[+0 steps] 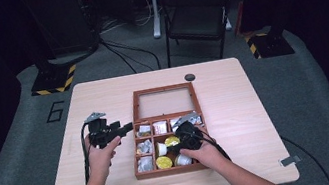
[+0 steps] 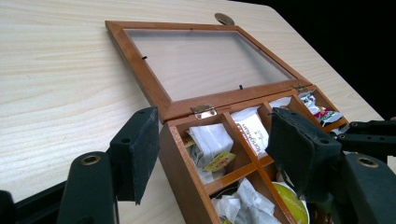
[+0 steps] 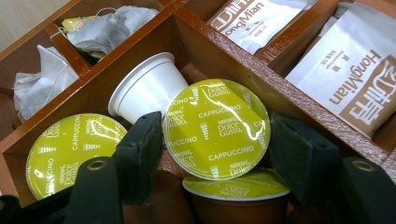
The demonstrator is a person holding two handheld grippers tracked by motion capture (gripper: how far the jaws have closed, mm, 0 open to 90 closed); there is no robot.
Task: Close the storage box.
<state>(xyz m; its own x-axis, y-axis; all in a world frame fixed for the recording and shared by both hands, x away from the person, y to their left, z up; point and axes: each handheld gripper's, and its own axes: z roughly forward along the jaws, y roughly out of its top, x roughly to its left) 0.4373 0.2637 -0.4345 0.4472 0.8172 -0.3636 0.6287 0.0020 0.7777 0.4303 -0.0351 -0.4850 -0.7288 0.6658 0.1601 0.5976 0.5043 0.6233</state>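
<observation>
Capsule framed by right tool in wooden box

High view: on the bench, the left tool (image 1: 125, 128) hovers at the left edge of the wooden box (image 1: 136, 150), while the right tool (image 1: 175, 145) dips into its middle compartment.

Left gripper view: the left tool (image 2: 212, 154) has its jaws spread, straddling the box's corner wall (image 2: 180, 163); nothing is pinched. Tea bags (image 2: 210, 142) lie just ahead.

Right gripper view: the right tool (image 3: 217, 144) stands spread around the yellow-lidded cappuccino capsule (image 3: 216, 128); whether the pads press it I cannot tell. A white capsule (image 3: 147, 86) lies just beyond.
</observation>
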